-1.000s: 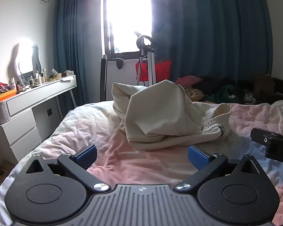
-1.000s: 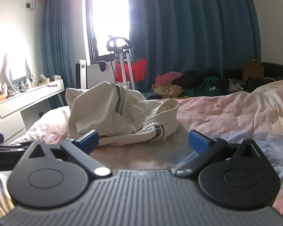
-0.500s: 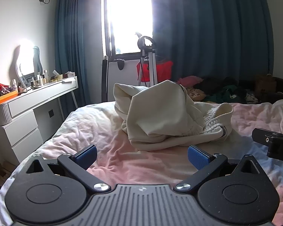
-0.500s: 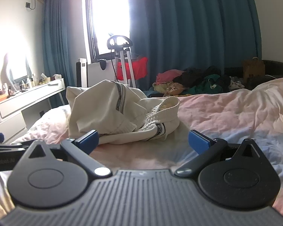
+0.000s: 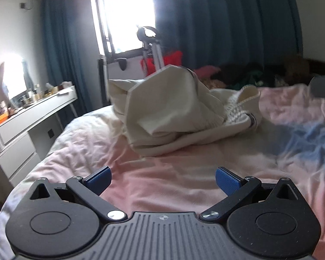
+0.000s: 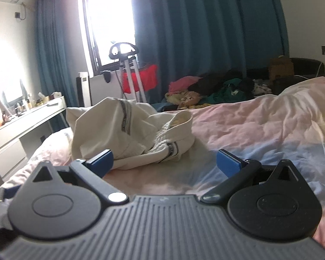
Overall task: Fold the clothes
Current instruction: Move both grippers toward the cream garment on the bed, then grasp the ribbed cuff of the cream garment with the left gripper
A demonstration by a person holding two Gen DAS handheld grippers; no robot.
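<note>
No containers with visible contents on the bed (image 5: 162, 179); all I see there is the cream garment (image 5: 175, 110) crumpled in a heap on the pink-and-blue sheet, a grey patterned band running down one fold (image 6: 124, 117) and a ribbed knit opening (image 6: 179, 122) facing the right side of the heap.

My left claw (image 5: 163, 178) has its blue pads spread wide apart, nothing between them, hovering over bare sheet just short of the garment. My right claw (image 6: 164, 162) is also spread wide, empty; its left pad (image 6: 101, 159) sits right in front of the garment's near edge, and I cannot tell if it touches the cloth. The other pad (image 6: 228, 161) is over bare sheet, clear of the garment.

Left of the garment stands a white desk (image 6: 28, 121) with drawers and small bottles on top. Behind the garment: a red thing on a metal stand (image 6: 140, 78), a pile of mixed clothes (image 6: 216, 86), blue curtains (image 6: 205, 32).
</note>
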